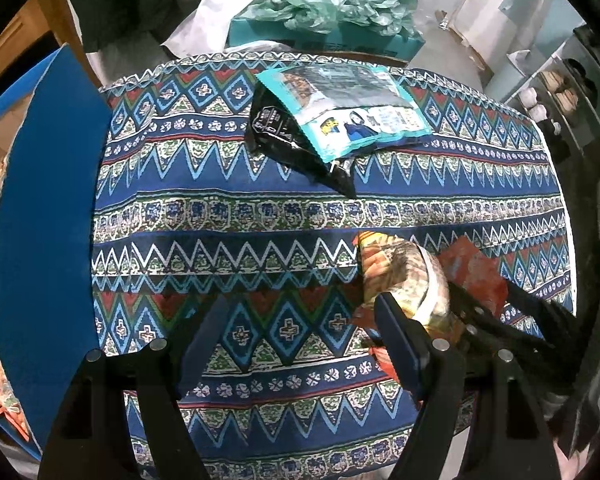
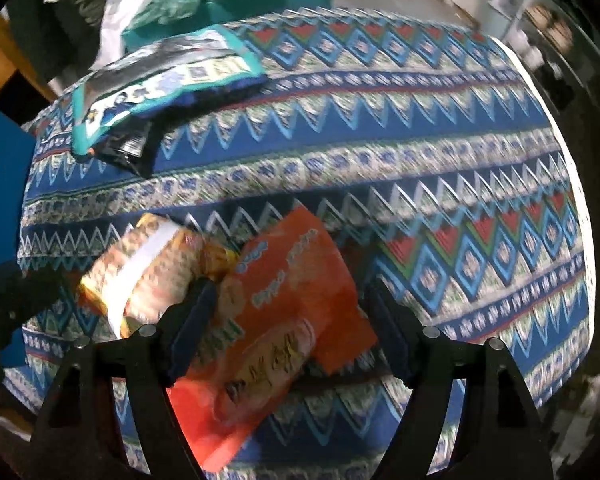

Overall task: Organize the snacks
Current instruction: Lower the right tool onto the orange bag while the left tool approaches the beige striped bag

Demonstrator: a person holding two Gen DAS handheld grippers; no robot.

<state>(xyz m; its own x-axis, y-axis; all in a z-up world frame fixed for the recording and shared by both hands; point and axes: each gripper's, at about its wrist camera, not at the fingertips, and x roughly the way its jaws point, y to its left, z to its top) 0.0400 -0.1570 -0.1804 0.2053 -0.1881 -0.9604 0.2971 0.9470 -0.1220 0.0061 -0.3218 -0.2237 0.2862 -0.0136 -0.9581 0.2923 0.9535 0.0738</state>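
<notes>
On the patterned tablecloth (image 1: 260, 200) lie a teal snack packet (image 1: 352, 108) on top of a black packet (image 1: 284, 136), far from my grippers. My left gripper (image 1: 300, 320) is open and empty above the cloth. An orange-red snack packet (image 2: 288, 292) lies between the open fingers of my right gripper (image 2: 288, 304); a yellow-and-white packet (image 2: 148, 264) lies just left of it. Both show in the left wrist view at lower right: the yellow packet (image 1: 404, 276) and the red packet (image 1: 476, 272). The right wrist view is blurred by motion.
A blue box wall (image 1: 48, 220) stands at the table's left edge, with snack packets (image 1: 0, 384) inside. A teal box with crumpled green plastic (image 1: 332, 4) sits behind the table. Shelving (image 1: 560, 96) stands at the far right.
</notes>
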